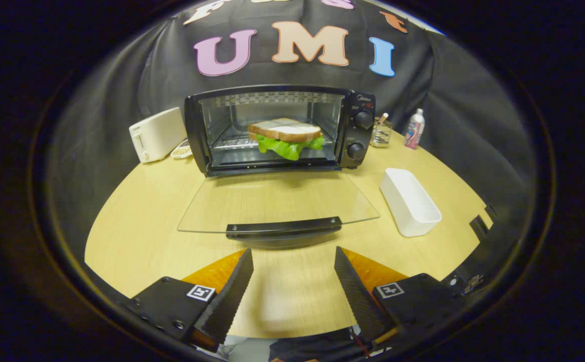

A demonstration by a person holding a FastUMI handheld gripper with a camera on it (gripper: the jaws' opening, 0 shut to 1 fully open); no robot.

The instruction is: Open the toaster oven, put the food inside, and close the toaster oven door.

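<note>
Lowered glass door [277,201] before empty jaws

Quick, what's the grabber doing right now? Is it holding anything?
Gripper: open, holding nothing; its fingers sit apart over the table, just short of the open oven door's handle.

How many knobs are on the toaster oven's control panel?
2. Both sit on the toaster oven panel right of the sandwich: upper knob, lower knob. The gripper is open, before the door handle.
</note>
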